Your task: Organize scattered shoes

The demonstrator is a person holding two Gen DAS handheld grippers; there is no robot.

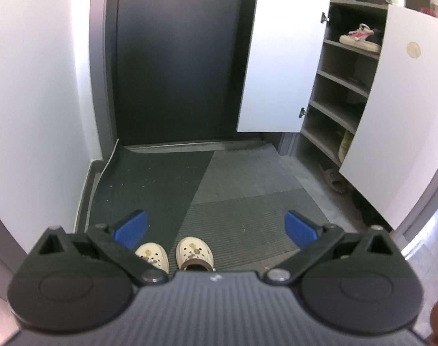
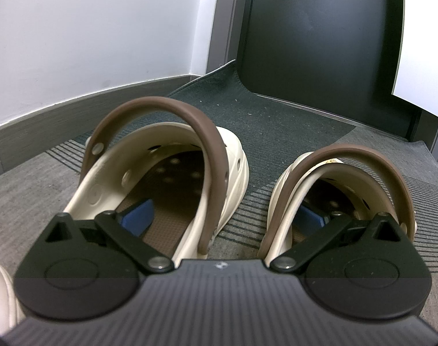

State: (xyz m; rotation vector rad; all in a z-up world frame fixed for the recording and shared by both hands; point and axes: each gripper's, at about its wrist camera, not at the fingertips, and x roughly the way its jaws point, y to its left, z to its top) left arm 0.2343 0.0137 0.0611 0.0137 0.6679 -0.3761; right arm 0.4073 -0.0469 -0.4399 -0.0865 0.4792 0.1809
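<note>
both grippers are spread wide and hold nothing: the left gripper [image 1: 216, 226] hangs high over the mat [image 1: 247, 201], the right gripper [image 2: 222, 213] sits low with one blue finger [image 2: 138, 214] inside each cream clog. past them the cabinet [image 1: 348, 92] stands with doors swung out, a sneaker [image 1: 360, 37] on an upper shelf. left clog [image 2: 167, 178] and right clog [image 2: 343, 190] rest side by side on the mat, heels toward the right camera, brown straps up.
</note>
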